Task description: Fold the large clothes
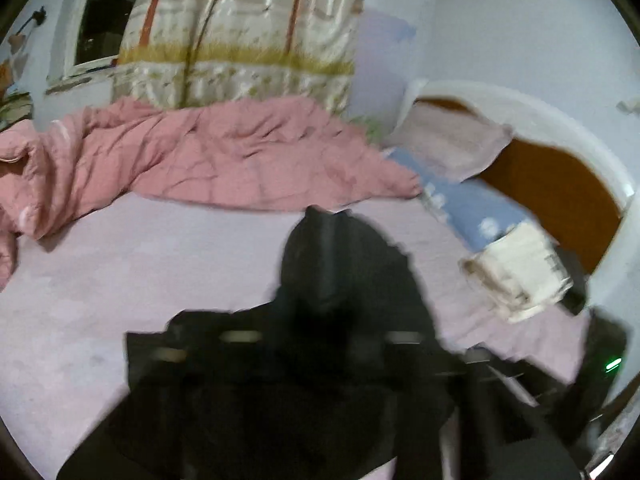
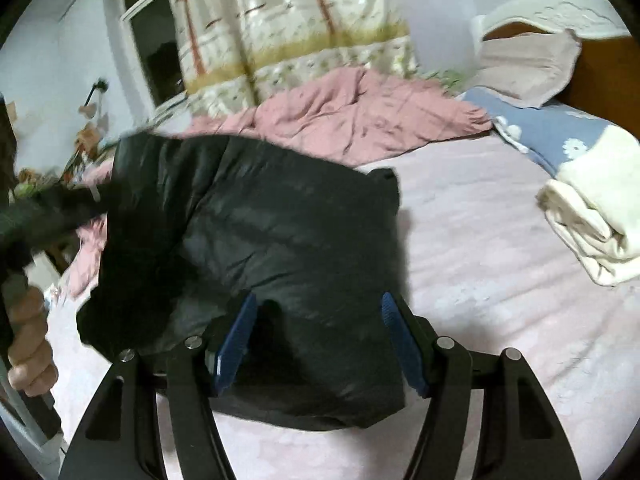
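Nowhere readable writing; black jacket point(image 2: 248, 240) on pink bed sheet point(image 2: 480, 280), blurred.

A: Where can we pass over the bed point(image 2: 480, 240)?

B: Its middle lies bare between the black jacket point(image 2: 260, 240) and the folded cream cloth point(image 2: 592, 232) near the head-end edge, so we have room there.

A: And the far edge?

B: The crumpled pink quilt point(image 1: 200, 152) runs along it, with the curtain point(image 1: 240, 32) hanging just behind. We can't pass low there.

A: The headboard side?

B: The blue pillow point(image 2: 552, 132) and a pale pillow point(image 1: 452, 140) leaning on the headboard point(image 1: 560, 184) fill that corner.

A: The near edge?

B: The jacket bulks up there, between the right gripper point(image 2: 316, 344)'s spread fingers, and the left gripper point(image 2: 60, 208) reaches into its left side.
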Available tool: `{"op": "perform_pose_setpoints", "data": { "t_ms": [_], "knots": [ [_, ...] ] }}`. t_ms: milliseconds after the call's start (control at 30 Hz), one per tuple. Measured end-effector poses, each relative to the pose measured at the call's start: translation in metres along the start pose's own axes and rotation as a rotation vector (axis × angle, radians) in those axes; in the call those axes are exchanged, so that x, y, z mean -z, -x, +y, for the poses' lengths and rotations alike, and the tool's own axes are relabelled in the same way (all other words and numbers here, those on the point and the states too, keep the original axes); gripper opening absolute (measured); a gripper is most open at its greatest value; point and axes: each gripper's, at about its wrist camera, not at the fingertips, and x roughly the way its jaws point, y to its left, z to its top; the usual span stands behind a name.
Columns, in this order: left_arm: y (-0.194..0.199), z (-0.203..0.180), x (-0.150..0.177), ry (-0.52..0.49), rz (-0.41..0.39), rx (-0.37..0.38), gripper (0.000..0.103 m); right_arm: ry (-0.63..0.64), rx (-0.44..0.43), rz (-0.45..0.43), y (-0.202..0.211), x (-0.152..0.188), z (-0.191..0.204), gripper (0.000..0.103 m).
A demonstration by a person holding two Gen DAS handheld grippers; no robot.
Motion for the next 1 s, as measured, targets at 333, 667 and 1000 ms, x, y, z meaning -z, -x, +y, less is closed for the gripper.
{"op": "perform_pose_setpoints", "data": {
  "t_ms": [333,667,1000],
  "knots": [
    [0.007,0.034,0.037,0.036,-0.008,-0.047,0.019,-0.057,0.062,-0.004,-0.001,-0.009,-0.019,0.068],
    [-0.025,0.002,0.002,-0.020,0.056,-0.081,0.074,-0.029,0.080,0.051,-0.011,0.000,-0.015,0.068],
    [-0.030,0.010,0.050,-0.112,0.071,-0.395,0.048,-0.046,0.136,0.058,-0.013,0.000,-0.027,0.068]
  ]
}}
